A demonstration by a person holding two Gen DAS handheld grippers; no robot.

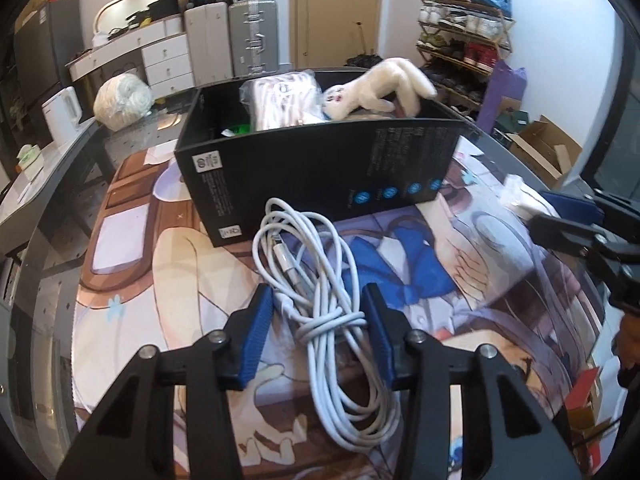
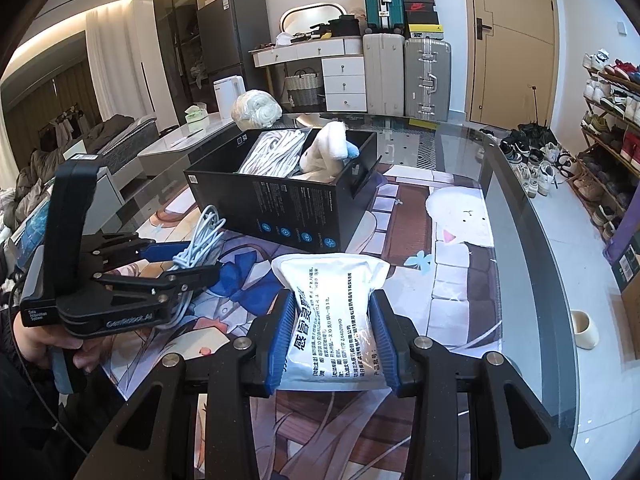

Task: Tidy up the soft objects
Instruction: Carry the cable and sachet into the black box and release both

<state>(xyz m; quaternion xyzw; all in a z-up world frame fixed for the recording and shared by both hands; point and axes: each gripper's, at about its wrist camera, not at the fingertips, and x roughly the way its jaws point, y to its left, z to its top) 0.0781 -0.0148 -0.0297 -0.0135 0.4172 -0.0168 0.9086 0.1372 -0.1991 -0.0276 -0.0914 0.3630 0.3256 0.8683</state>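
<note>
Here the black box (image 1: pixel 320 168) sits on the printed mat (image 1: pixel 168 264) covering the glass tabletop (image 2: pixel 520 208), and serves as the landmark. Inside it lie a plush toy (image 1: pixel 376 92) and a bagged white bundle (image 1: pixel 280 100), both rising above its rim. Just in front of the box's near wall, the left gripper (image 1: pixel 318 320) straddles a coiled white cable (image 1: pixel 320 280); its blue pads touch the knotted part of the coil on both sides, grasping it. To the right of the cable and well in front of the box, the right gripper (image 2: pixel 334 340) is clenched on a white pouch (image 2: pixel 332 300) with printed text, whose top edge points toward the box.
</note>
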